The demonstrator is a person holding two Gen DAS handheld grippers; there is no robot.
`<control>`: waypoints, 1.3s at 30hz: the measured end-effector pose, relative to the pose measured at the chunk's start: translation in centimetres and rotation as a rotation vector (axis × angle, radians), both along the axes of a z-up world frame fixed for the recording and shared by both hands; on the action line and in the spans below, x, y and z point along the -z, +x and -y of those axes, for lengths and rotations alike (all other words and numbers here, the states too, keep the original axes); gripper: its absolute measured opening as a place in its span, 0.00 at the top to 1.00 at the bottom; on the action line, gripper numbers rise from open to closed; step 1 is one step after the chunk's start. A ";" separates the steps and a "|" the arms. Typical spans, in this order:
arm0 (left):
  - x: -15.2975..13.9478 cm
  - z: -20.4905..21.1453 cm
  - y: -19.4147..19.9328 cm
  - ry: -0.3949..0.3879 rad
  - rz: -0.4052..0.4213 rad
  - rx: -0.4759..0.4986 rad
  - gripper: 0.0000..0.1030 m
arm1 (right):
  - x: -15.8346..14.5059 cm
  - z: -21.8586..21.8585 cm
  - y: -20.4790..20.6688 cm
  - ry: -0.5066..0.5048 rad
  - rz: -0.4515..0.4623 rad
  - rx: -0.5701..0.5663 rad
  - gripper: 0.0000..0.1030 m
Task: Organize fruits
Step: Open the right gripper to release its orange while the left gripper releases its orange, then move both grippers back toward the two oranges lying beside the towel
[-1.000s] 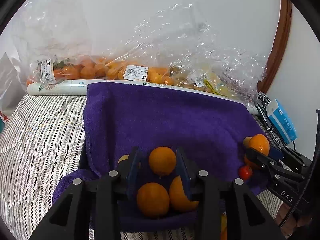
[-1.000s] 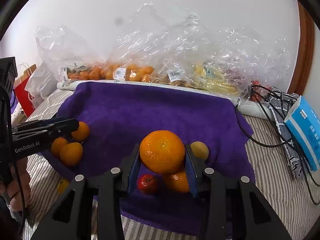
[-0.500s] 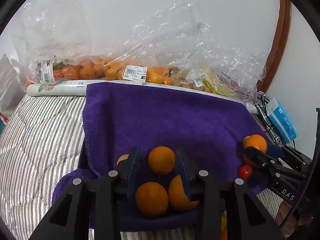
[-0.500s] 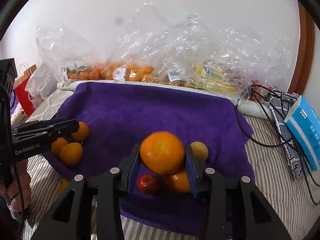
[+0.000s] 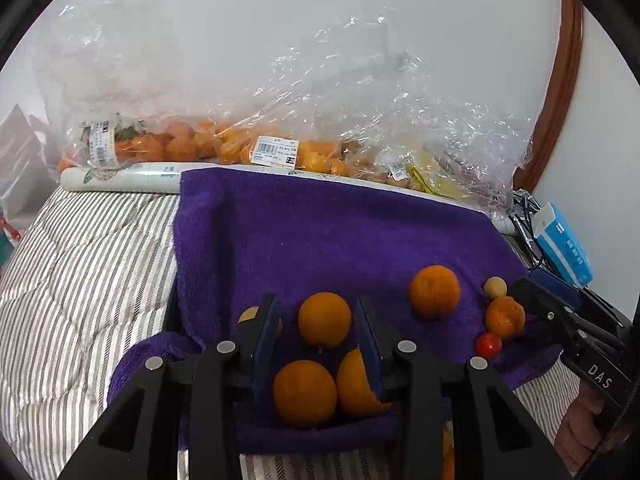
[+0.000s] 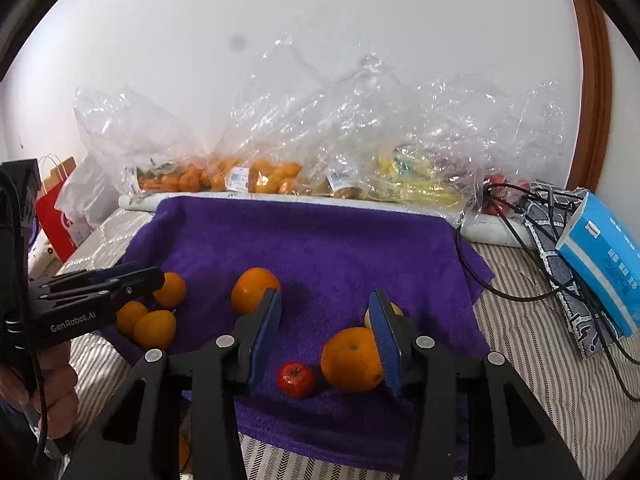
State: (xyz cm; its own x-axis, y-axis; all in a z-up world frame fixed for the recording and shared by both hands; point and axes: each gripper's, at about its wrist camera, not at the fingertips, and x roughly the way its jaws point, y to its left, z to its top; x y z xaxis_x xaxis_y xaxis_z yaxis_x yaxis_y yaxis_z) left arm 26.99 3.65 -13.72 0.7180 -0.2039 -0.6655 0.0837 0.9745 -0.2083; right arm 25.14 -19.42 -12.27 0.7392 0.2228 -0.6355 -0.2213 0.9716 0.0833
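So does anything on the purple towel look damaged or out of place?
Nothing looks damaged. One small fruit lies off the towel on the striped bedding at the near edge, apart from the oranges.

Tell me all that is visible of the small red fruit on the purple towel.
The small red fruit is round, glossy and looks like a tiny apple, with a dimple and short dark stem on top. It sits upright near the front edge of the purple towel, close beside a larger orange; contact is unclear. It lies below the open right gripper, untouched by its fingers.
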 end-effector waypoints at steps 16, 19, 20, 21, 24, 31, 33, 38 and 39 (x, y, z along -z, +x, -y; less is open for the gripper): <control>-0.4 -3.0 -6.6 0.004 0.070 -0.068 0.59 | -3.0 -0.1 -5.0 0.061 -0.031 0.028 0.57; -0.3 -2.5 -7.4 0.020 0.068 -0.051 0.59 | -3.2 -0.1 -6.2 0.066 -0.042 0.037 0.57; -0.3 -2.3 -7.7 0.025 0.069 -0.045 0.59 | -3.2 -0.1 -6.6 0.064 -0.045 0.042 0.57; -0.3 -2.1 -7.9 0.032 0.070 -0.039 0.59 | -3.0 -0.2 -7.1 0.065 -0.054 0.044 0.57; -0.2 -1.8 -8.4 0.048 0.065 -0.032 0.58 | -2.3 -0.4 -7.8 0.075 -0.084 0.044 0.59; 0.3 -3.3 -9.1 -0.008 0.019 -0.072 0.58 | -0.2 -1.9 -9.2 0.065 -0.147 0.026 0.61; 0.4 -3.8 -9.2 -0.017 0.008 -0.089 0.58 | 0.4 -2.3 -9.6 0.067 -0.168 0.017 0.61; 0.6 -4.0 -9.2 -0.021 -0.003 -0.102 0.58 | 1.6 -3.5 -9.9 0.074 -0.203 -0.009 0.61; 0.7 -3.9 -9.2 -0.017 -0.002 -0.101 0.58 | 1.8 -3.9 -9.8 0.073 -0.214 -0.022 0.61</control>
State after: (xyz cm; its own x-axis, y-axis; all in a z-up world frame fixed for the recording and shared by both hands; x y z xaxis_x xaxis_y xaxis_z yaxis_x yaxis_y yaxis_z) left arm 17.77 7.56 -14.38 0.7338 -0.1421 -0.6643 -0.0149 0.9743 -0.2248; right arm 15.34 -15.51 -14.02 0.5835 0.2884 -0.7592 -0.2116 0.9565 0.2006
